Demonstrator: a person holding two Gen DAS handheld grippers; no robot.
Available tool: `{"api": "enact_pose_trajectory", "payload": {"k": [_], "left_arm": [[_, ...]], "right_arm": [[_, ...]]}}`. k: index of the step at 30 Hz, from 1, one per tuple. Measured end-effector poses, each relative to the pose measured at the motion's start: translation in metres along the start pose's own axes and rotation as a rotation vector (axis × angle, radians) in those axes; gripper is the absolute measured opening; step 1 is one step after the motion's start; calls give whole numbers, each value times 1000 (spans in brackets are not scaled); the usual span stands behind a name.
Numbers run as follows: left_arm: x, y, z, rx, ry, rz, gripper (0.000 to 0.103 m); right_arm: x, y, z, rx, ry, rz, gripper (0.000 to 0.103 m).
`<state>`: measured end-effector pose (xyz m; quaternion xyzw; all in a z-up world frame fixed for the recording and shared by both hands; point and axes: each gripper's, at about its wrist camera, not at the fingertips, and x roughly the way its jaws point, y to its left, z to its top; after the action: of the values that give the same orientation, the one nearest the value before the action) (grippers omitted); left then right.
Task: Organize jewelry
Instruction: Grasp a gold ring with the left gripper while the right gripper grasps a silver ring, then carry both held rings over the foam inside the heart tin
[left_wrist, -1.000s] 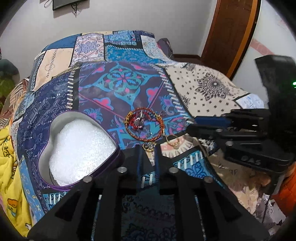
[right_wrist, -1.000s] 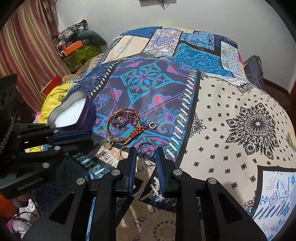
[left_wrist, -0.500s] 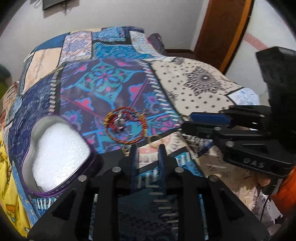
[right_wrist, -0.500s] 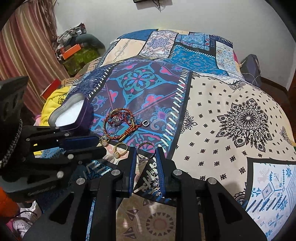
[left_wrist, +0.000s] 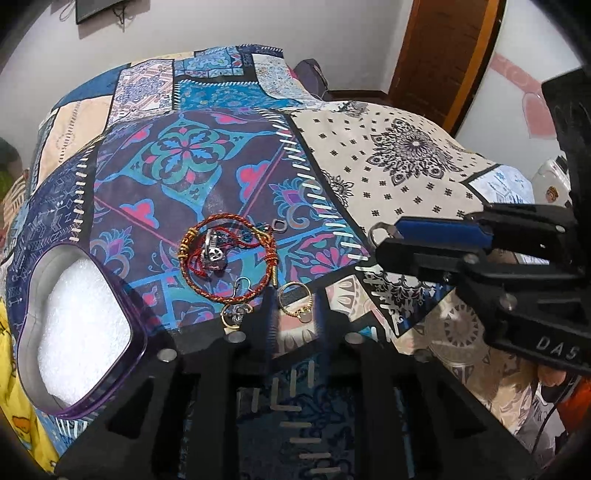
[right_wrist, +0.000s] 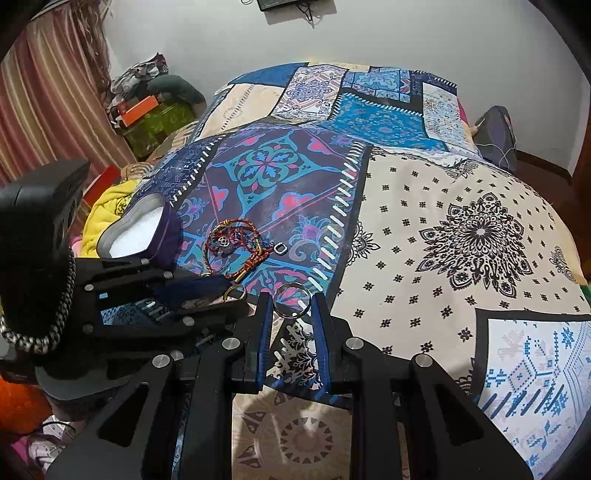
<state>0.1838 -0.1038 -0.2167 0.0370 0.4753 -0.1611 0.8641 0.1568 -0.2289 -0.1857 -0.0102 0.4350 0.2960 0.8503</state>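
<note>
Both grippers opened since a second ago — left gripper (left_wrist: 295, 314) now spread around the gold ring (left_wrist: 294, 300), right gripper (right_wrist: 291, 306) spread around the silver ring (right_wrist: 291, 295). Nothing pinched yet. Rings lie flat on the bed (right_wrist: 443, 229) near its front edge, beside the red bracelet (left_wrist: 229, 258). Heart-shaped box (left_wrist: 74, 332) waits at left — a two-ring pickup looks set up.
</note>
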Motion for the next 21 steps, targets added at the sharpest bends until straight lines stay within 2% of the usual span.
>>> {"api": "enact_pose_trajectory", "payload": {"k": [4,9,10,11,12,18,21], "left_arm": [[-6,0,0,-3,-10,-2,18],[-29,3,2,-20,-60,12,18],[-33,4,2,-22,-69,17,17],[-38,5,3,-25,-80,23,8],[-44,7,4,-30,-90,28,8],[-81,25,3,-65,-171,52,8],[-87,33,0,-87,-168,26,8]], "right_arm": [[-4,1,1,4,-5,0,19],[-15,9,6,-9,-28,-1,19],[-17,12,8,-12,-35,-1,19],[-20,15,10,-17,-43,-1,19],[-23,18,12,-20,-51,-2,19],[-37,42,26,-50,-105,4,19],[-41,51,29,-60,-126,2,19]]}}
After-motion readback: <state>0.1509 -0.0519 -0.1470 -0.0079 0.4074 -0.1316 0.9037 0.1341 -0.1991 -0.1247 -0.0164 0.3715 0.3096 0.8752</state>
